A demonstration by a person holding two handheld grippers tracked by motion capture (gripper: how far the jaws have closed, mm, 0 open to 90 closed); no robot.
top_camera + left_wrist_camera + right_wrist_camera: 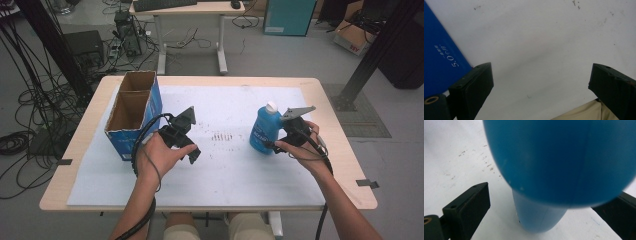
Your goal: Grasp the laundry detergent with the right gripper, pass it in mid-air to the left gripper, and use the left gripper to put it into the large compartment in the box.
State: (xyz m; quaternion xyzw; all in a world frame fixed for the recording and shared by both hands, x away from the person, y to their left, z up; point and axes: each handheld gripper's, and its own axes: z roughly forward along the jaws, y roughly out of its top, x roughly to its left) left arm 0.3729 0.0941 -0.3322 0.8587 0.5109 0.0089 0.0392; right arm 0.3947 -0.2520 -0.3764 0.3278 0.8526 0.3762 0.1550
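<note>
Bottle upright, cap up, between the spread jaws of right claw, untouched; left claw released beside box.

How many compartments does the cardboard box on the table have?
2. The cardboard box holds a far compartment and a near compartment, split by a divider. Both look empty, though their floors are partly hidden.

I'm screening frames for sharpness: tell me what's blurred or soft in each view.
High view: even light, mildly soft, blue bottle and cardboard box readable. Left gripper view: jaws sharp, white mat crisp. Right gripper view: the bottle is so close that it blurs to a smooth blue mass; mat specks stay clear.
</note>
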